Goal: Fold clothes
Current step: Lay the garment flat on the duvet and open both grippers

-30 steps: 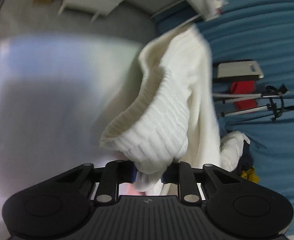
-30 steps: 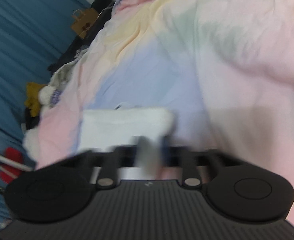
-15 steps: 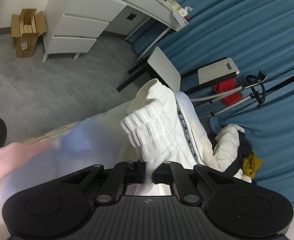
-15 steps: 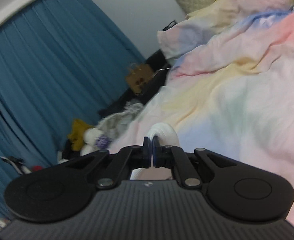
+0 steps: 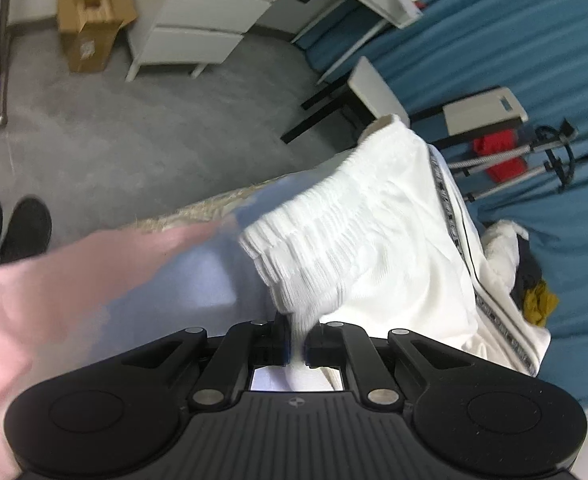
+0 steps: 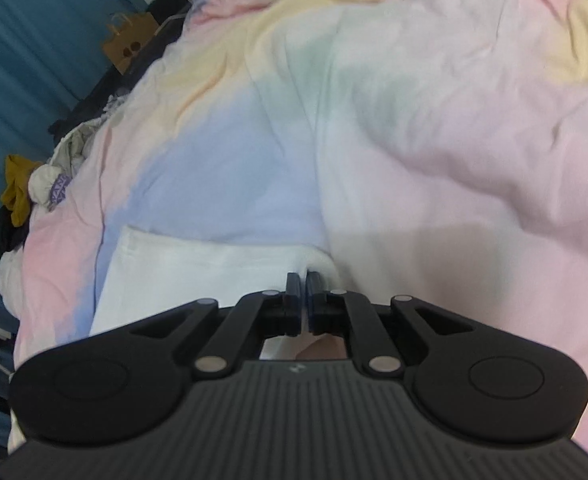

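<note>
On bed [image 6: 414, 160]: white sweater [image 5: 374, 240], long axis toward curtain; left claw [image 5: 296, 344] clamps ribbed hem, right claw [image 6: 304, 300] pinches sweater edge.

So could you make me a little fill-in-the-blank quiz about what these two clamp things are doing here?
1. The left gripper is pinching a ____ knitted garment.
2. The bedcover is pastel; the curtains are ____.
3. The right gripper has its jaws ____.
4. On the floor stands an open ____ box.

Missing: white; blue; shut; cardboard
</note>
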